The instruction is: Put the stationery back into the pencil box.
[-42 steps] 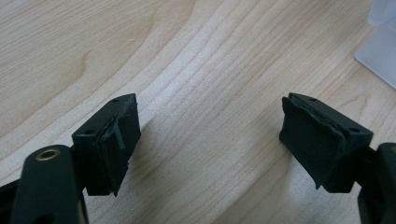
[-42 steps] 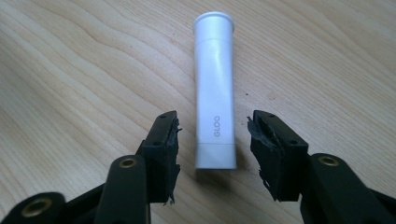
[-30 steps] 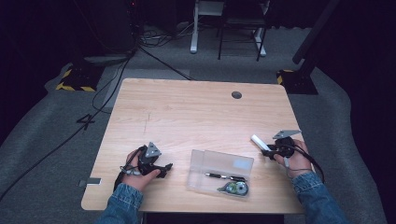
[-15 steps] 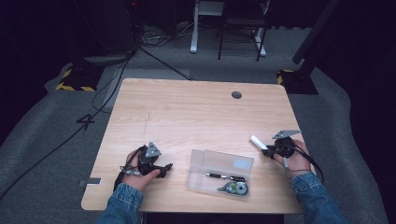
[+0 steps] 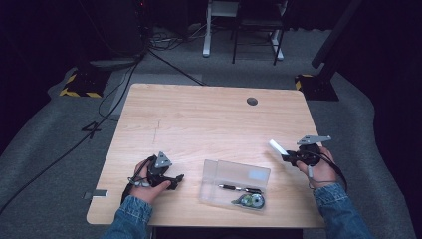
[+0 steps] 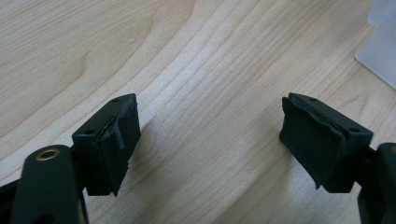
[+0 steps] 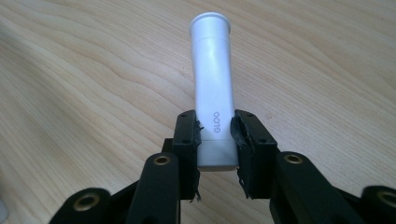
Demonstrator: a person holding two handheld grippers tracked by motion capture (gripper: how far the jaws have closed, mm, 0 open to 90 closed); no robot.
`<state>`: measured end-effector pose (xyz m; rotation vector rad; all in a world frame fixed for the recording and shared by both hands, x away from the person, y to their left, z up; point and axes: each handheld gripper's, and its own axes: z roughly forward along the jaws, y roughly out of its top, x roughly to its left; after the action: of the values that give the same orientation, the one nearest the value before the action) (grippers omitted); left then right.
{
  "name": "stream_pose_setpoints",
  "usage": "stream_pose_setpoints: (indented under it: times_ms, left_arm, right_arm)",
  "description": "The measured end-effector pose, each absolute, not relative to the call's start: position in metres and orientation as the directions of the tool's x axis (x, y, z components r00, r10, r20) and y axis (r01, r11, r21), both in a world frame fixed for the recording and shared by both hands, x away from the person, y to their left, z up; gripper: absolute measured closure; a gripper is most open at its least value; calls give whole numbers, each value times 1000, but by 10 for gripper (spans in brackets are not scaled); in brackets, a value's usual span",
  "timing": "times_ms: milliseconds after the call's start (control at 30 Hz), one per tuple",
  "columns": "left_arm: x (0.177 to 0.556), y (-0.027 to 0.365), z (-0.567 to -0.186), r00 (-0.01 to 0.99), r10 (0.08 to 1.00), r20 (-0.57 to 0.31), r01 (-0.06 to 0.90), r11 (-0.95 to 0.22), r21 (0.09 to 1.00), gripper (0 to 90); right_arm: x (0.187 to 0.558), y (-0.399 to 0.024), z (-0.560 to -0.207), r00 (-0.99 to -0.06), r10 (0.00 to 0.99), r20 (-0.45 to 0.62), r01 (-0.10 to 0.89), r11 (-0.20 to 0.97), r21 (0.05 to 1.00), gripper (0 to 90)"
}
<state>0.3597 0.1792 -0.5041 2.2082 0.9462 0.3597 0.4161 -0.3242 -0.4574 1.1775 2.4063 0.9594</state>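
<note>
The right gripper (image 7: 215,133) has just been closing and now clamps the white glue stick (image 7: 213,88) — the left gripper (image 6: 208,140) rests open on the wooden table (image 5: 199,119), holding nothing.

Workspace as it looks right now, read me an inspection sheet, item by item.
Surface: pale wooden table, round grommet hole near the far edge.
Job's things: white glue stick; clear plastic case lying open with a pen and a correction tape roller inside.
Clutter: nothing seen.
Grippers: right gripper shut on the glue stick, having just closed; left gripper open, nothing between its jaws.
Cables: black cables across the floor.
Surroundings: grey carpet, dark room, desk legs behind.
</note>
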Motion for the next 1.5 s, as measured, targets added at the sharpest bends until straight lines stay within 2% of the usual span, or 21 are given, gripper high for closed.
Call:
stream_pose_setpoints:
  times_ms: [333,700,1133,1500]
  left_arm:
    - [360,179,-504,695,719,-19,525,-490,696,200]
    - [360,179,-504,696,718,-17,524,-491,695,200]
    - [360,179,-504,694,720,-19,526,-488,696,200]
    - [360,179,-504,694,720,-19,527,-488,696,200]
  right_arm:
    - [406,-321,-434,-653,755,58,532,403,744,715]
    - [389,-307,-409,-720,692,54,453,409,792,715]
    - [367,-277,-389,-833,553,34,341,464,818,715]
    - [353,-249,-388,-899,436,22,275,525,805,715]
